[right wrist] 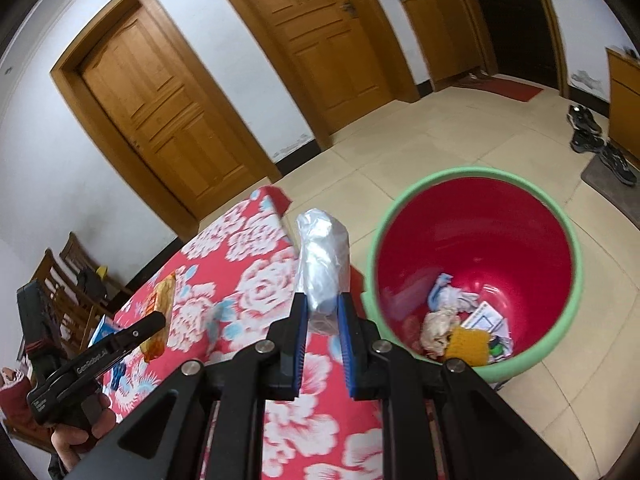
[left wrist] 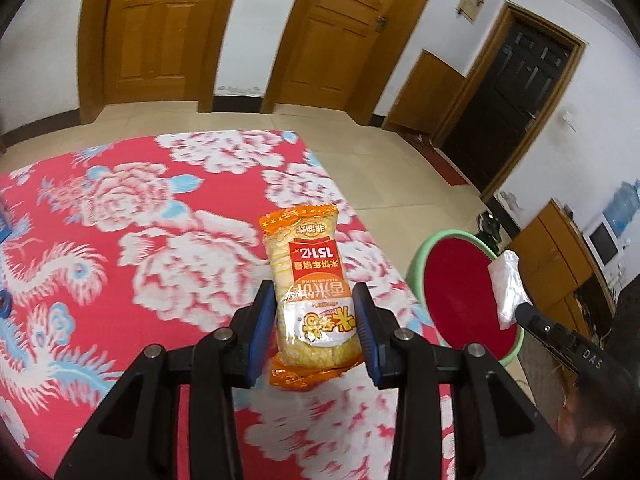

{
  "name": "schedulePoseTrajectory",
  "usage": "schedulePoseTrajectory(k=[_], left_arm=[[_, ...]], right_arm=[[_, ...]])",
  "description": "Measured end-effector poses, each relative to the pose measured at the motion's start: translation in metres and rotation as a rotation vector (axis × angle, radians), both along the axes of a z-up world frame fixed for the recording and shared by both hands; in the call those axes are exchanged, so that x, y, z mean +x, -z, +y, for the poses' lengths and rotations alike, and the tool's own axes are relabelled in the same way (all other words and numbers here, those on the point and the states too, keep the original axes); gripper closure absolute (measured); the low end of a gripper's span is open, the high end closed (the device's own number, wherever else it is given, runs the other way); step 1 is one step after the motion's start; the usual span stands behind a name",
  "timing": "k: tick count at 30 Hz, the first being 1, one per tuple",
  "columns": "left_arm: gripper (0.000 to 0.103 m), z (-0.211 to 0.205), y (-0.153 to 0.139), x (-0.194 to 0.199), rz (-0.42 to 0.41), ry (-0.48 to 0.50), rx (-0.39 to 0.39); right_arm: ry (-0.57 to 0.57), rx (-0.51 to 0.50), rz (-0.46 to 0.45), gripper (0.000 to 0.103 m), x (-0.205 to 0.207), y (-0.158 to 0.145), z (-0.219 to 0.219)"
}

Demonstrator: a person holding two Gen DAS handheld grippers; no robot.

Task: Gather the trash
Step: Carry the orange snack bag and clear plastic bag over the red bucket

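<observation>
Ribbed blue pads of left tool (left wrist: 316, 312) pinch glossy snack packet (left wrist: 310, 280); right tool (right wrist: 323, 308) clamps crinkled clear plastic (right wrist: 323, 264)

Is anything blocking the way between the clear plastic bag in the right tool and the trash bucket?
Nothing visible does. The right tool holds the clear plastic bag just left of the bucket, whose mouth is open, with only trash lying at the bottom. Only bare floor shows between bag and rim.

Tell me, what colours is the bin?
The bin is red inside with a green rim, clearest in the right wrist view.
</observation>
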State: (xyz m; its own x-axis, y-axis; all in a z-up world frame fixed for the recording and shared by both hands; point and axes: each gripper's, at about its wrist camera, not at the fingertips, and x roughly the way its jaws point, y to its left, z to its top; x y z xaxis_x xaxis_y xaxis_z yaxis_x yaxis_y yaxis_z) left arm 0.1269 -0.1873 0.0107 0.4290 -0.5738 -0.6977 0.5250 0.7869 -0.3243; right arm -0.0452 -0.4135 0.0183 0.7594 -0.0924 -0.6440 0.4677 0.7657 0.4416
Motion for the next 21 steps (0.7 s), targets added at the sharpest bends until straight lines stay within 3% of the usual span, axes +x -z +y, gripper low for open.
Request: schedulePoseTrajectory(k=[21], left_arm=[[0.064, -0.12, 0.024, -0.03, 0.031, 0.259, 0.049]], right_arm=[[0.158, 0.065, 0.032, 0.086, -0.038, 0.039, -0.069]])
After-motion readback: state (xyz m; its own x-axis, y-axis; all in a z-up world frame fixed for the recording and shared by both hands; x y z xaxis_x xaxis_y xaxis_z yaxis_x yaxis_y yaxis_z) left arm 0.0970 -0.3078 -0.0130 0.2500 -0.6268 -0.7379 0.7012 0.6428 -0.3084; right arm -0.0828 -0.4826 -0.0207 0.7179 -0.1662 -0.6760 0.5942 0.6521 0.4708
